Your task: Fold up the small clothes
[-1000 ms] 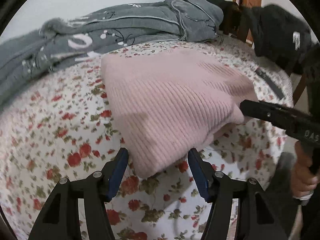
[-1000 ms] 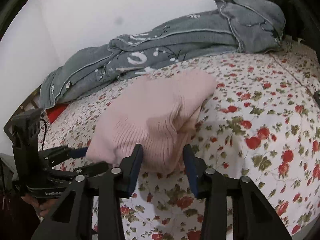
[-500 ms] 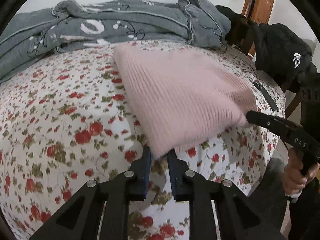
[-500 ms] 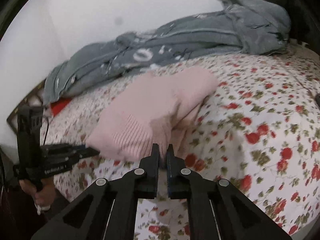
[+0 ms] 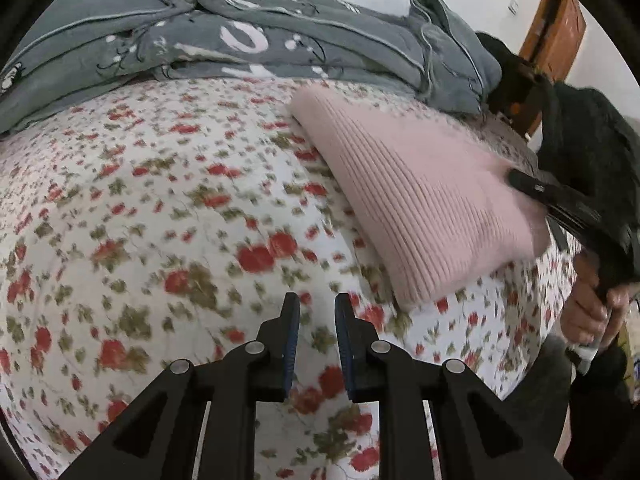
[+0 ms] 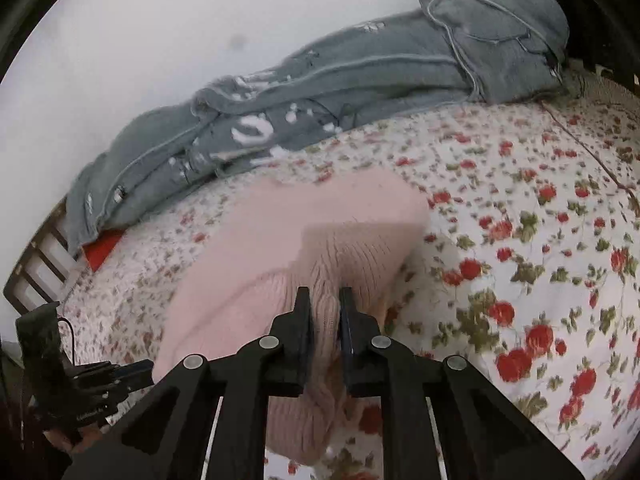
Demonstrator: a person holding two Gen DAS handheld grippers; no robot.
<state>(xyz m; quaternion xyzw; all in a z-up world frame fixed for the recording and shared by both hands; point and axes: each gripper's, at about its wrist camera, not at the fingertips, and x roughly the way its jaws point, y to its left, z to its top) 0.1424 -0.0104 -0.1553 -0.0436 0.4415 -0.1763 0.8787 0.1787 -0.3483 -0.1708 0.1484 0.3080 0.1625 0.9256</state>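
A folded pink ribbed sweater (image 5: 416, 200) lies on the flowered bed sheet (image 5: 160, 220). In the left wrist view my left gripper (image 5: 317, 308) stands left of the sweater's near corner, over bare sheet, its jaws a narrow gap apart with nothing between them. My right gripper (image 6: 325, 300) is shut on a bunched edge of the sweater (image 6: 320, 240). The right gripper (image 5: 536, 190) also shows at the sweater's right edge in the left wrist view. The left gripper (image 6: 136, 368) shows at the lower left of the right wrist view.
A grey patterned blanket (image 5: 240, 44) is heaped along the wall side of the bed. A dark jacket (image 5: 588, 140) hangs on a chair at the right, near a wooden door (image 5: 556, 36). A red item (image 6: 102, 246) lies by the slatted headboard (image 6: 36, 264).
My left gripper has let go of the sweater's corner and moved left off it, its jaws slightly parted. My right gripper stays clamped on the sweater's edge, with more cloth bunched in it.
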